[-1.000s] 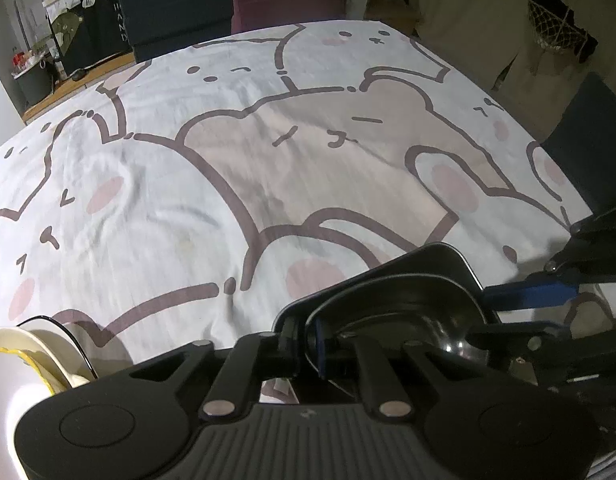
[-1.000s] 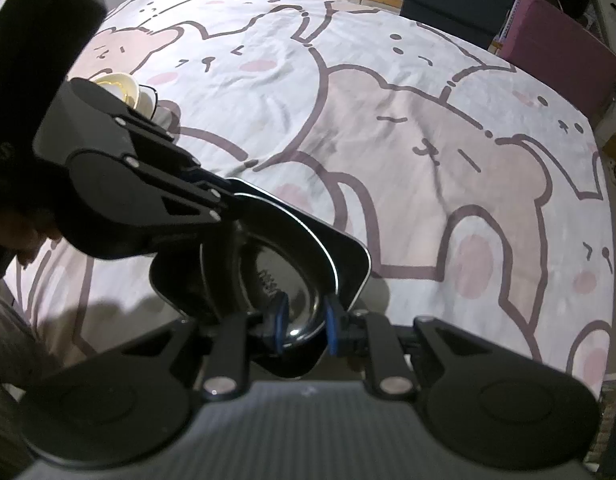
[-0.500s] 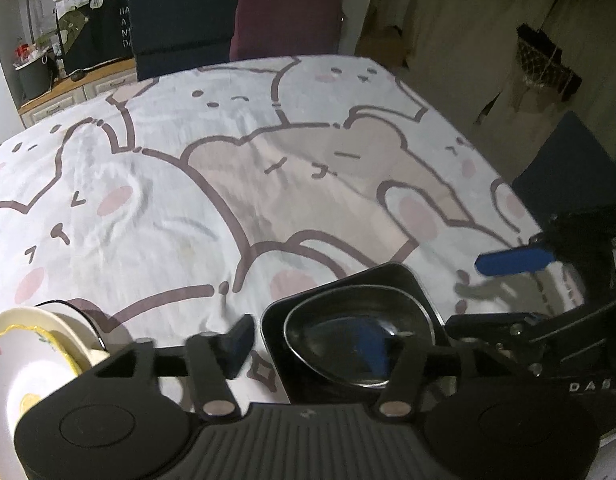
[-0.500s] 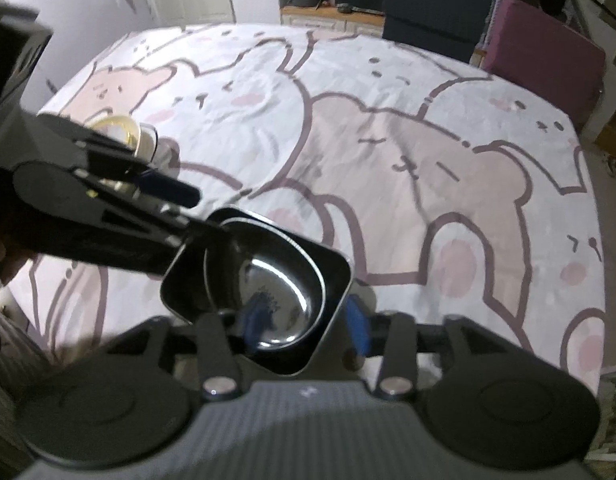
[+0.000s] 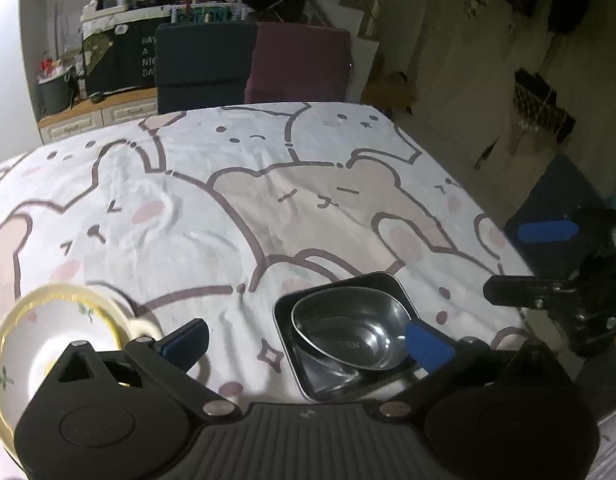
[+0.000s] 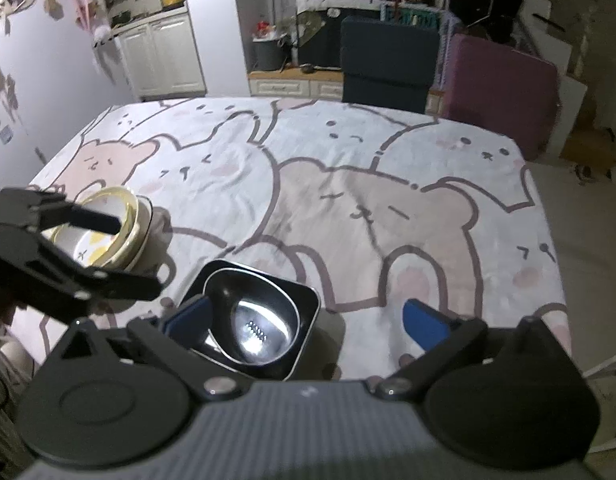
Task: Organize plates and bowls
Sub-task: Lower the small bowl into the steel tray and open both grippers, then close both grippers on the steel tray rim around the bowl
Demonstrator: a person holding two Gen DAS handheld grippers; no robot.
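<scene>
both grippers, left (image 5: 308, 340) and right (image 6: 308, 320), spread wide, gripping nothing; steel bowl (image 5: 349, 334) nested in tray (image 5: 391, 286), ceramic bowls (image 6: 108, 228) stacked left.

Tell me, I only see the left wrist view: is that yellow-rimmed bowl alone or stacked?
Observer: Stacked. In the right wrist view the yellow-rimmed bowl sits nested in another pale bowl.
Operator: Is anything gripping the steel bowl?
Observer: No. The right hand-held gripper is open, one pad at the steel bowl's edge, the other over bare cloth.
Operator: What's past the table on the left?
Observer: White cabinets against the wall.
</scene>
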